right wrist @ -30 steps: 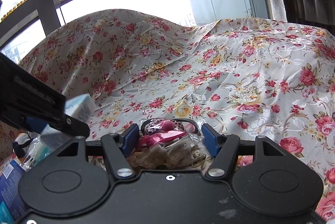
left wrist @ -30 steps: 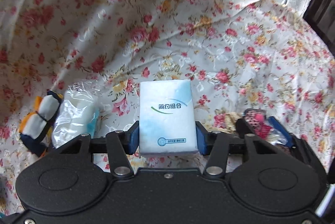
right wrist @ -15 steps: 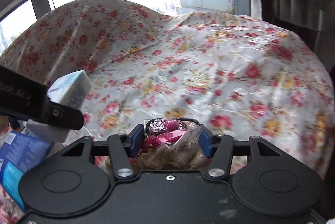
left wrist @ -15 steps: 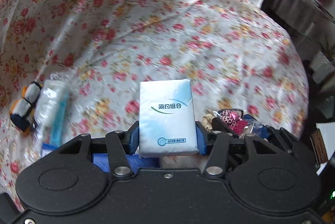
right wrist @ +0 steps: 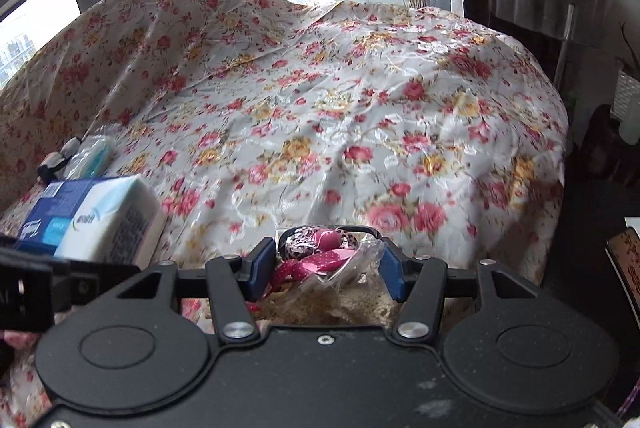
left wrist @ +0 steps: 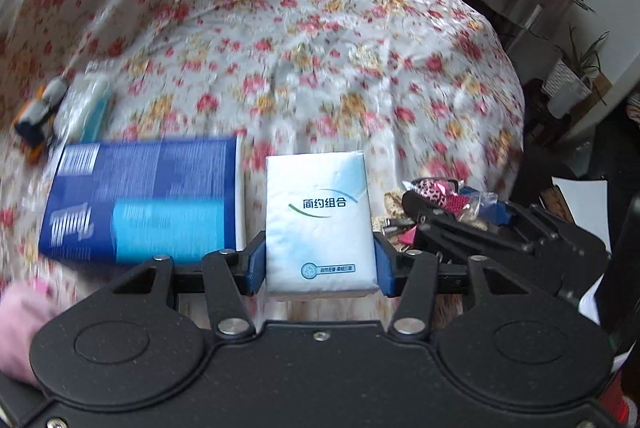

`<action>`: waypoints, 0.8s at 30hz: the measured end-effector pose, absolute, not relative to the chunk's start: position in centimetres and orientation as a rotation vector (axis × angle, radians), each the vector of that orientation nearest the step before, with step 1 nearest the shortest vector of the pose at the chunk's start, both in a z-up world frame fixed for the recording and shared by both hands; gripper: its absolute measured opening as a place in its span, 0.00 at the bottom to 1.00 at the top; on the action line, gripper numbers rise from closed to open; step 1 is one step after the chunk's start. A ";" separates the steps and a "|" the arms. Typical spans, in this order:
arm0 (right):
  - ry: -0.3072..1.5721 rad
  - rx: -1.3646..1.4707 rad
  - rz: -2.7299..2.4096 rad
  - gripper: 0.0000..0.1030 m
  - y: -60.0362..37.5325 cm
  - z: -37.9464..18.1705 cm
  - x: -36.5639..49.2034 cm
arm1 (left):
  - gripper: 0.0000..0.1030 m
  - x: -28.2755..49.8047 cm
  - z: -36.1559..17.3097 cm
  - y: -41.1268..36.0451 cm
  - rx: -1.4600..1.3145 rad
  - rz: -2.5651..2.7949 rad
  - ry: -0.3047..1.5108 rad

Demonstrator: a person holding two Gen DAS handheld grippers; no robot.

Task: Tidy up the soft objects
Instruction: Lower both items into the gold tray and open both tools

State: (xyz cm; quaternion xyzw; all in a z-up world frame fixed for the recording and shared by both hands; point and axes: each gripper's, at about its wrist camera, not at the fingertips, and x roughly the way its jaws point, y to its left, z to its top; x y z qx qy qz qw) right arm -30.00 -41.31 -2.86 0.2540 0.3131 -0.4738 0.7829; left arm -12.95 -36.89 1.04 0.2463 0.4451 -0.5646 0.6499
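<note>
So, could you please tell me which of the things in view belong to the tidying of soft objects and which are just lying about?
Part of the job:
- white tissue pack, clamped in the left gripper
- clear bag of hair accessories, clamped in the right gripper
- blue tissue pack
- small clear packet
- rolled navy, white and orange cloth

Just lying about:
- floral cloth
- potted plant

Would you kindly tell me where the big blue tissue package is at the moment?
In the left wrist view, the blue tissue package lies on the floral cloth at lower left, beside the white tissue pack held in the left tongs.
</note>
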 end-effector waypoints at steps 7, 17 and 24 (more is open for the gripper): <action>0.687 0.549 -0.960 0.53 -36.7 -1.0 -30.7 | 0.49 -13.5 1.2 -31.0 0.541 -1.243 0.990; 0.683 0.487 -0.748 0.53 -29.1 2.3 -28.2 | 0.49 -10.7 0.9 -21.2 0.401 -1.075 1.006; 0.679 0.443 -0.556 0.53 -24.6 4.3 -22.9 | 0.49 -6.4 1.9 -13.0 0.266 -0.838 0.961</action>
